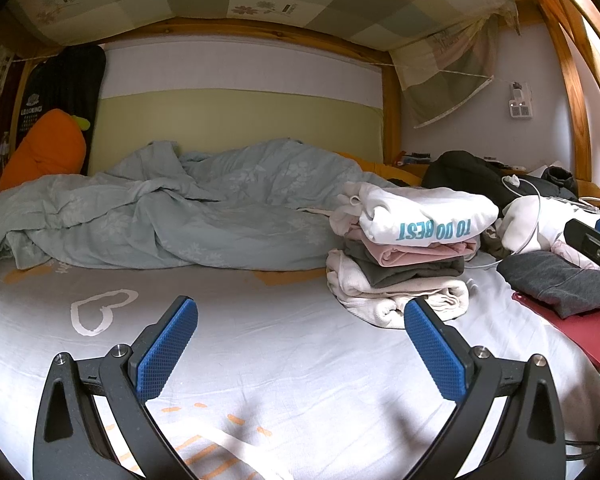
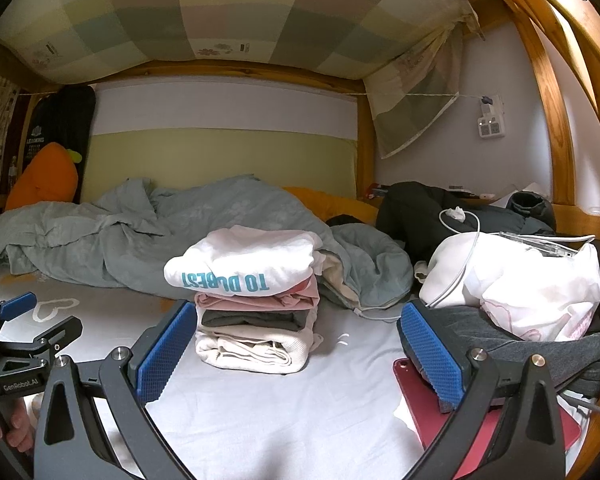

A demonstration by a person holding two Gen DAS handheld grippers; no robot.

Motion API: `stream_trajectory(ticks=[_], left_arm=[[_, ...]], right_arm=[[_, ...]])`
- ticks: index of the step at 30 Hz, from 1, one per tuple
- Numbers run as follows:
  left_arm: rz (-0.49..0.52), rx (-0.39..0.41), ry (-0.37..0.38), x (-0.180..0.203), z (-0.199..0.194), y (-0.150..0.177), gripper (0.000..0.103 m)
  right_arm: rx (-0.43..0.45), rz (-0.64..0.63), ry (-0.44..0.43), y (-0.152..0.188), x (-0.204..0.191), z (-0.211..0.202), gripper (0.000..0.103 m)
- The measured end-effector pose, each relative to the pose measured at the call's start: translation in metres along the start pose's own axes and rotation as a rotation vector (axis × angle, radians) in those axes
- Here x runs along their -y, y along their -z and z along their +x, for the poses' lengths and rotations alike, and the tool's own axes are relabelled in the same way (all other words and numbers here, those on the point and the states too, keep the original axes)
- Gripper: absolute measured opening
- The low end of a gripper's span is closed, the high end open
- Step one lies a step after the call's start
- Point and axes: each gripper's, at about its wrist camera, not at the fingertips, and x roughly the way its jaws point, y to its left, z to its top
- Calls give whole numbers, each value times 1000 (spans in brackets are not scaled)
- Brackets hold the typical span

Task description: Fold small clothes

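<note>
A stack of folded clothes [image 1: 408, 252] sits on the white bed sheet [image 1: 284, 344], topped by a white shirt with teal letters [image 1: 432, 216]; it also shows in the right wrist view [image 2: 256, 300]. A dark grey garment [image 1: 556, 280] lies unfolded at the right, seen in the right wrist view [image 2: 540, 348] under my right finger. My left gripper [image 1: 300, 312] is open and empty above bare sheet, left of the stack. My right gripper [image 2: 296, 316] is open and empty, its fingers either side of the stack but nearer the camera.
A crumpled pale blue duvet [image 1: 188, 204] fills the back of the bed. A red tablet or book [image 2: 492, 420] lies under the grey garment. A white bag with a cable [image 2: 512, 280], dark jackets [image 2: 432, 208] and the wooden bed frame [image 2: 556, 120] are at the right. An orange carrot pillow [image 1: 44, 148] is far left.
</note>
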Motion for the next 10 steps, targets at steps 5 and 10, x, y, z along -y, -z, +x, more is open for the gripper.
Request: stream_trajectory(ticks=[5,10], left_arm=[[-1,-1,0,0,0,0,103],[0,-2,3,0,0,0,103]], right_arm=[[1,0,1,0,0,0,102],[1,1,-1,0,0,0,102]])
